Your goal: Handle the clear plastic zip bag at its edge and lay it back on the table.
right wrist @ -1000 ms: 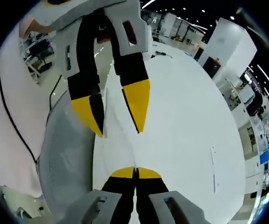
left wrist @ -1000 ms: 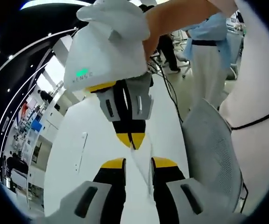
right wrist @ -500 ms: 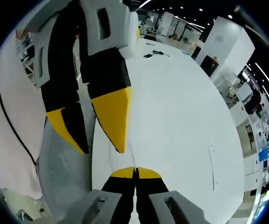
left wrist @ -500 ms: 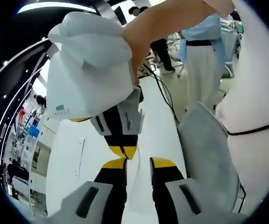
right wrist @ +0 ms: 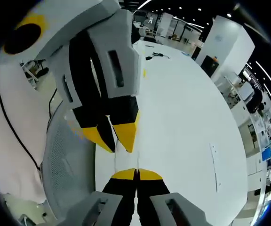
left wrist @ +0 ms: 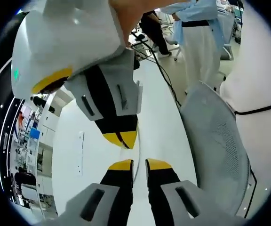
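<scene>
since a second ago our left gripper (left wrist: 134,165) has narrowed its fingers, a slit left around the bag (left wrist: 136,170); our right gripper (right wrist: 136,173) stays pinched shut above the white surface (right wrist: 187,122).

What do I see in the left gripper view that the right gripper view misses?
Left gripper view: people in pale blue tops and a cable across the white table. Right gripper view: a white pillar and small dark items far down the table. Both: the table, mesh chair back, left hand-held gripper and right hand-held gripper, tips nearly meeting.
</scene>
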`<state>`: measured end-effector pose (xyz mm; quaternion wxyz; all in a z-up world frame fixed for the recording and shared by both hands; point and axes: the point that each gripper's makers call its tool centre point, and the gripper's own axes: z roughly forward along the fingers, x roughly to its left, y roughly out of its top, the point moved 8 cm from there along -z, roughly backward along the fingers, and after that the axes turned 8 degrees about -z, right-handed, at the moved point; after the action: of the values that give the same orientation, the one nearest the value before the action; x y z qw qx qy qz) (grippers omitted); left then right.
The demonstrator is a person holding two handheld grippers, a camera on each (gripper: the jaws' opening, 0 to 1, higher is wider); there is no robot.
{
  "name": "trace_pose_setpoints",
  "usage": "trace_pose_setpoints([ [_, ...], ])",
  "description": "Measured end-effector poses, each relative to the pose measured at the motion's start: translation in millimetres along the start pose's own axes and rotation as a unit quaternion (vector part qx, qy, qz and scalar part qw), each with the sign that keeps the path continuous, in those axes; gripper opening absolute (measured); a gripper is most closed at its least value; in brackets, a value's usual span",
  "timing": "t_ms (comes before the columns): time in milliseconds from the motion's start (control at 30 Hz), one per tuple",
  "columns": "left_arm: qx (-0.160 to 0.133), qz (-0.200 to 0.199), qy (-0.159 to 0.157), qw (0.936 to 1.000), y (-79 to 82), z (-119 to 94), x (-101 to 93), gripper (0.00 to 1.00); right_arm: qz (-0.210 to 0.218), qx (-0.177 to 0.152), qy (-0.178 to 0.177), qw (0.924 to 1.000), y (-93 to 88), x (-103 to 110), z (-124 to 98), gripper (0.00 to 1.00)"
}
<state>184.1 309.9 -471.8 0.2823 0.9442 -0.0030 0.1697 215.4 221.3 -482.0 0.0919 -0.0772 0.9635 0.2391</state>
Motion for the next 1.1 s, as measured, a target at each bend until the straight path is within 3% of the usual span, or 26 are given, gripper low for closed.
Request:
trace_pose_setpoints([
  [133,0.010,0.005,-0.009,0.9999,-5.1,3.2,-0.6,0.00,0.005,-0.003,-0.001,1.0000,0.2,0.6,-1.0,0.00],
  [633,0.005,0.009,-0.072,0.9974,-4.3,9.2,-22.8,0.00,0.072,-0.006,-0.036,0.9968,-10.6,-11.0,-7.2,0.00],
  [1100,0.002,0.009,-0.098,0.9952,-4.2,10.0,-36.4,0.00,0.116,-0.020,-0.049,0.9919,-14.0,-13.3,-11.3,0.00],
])
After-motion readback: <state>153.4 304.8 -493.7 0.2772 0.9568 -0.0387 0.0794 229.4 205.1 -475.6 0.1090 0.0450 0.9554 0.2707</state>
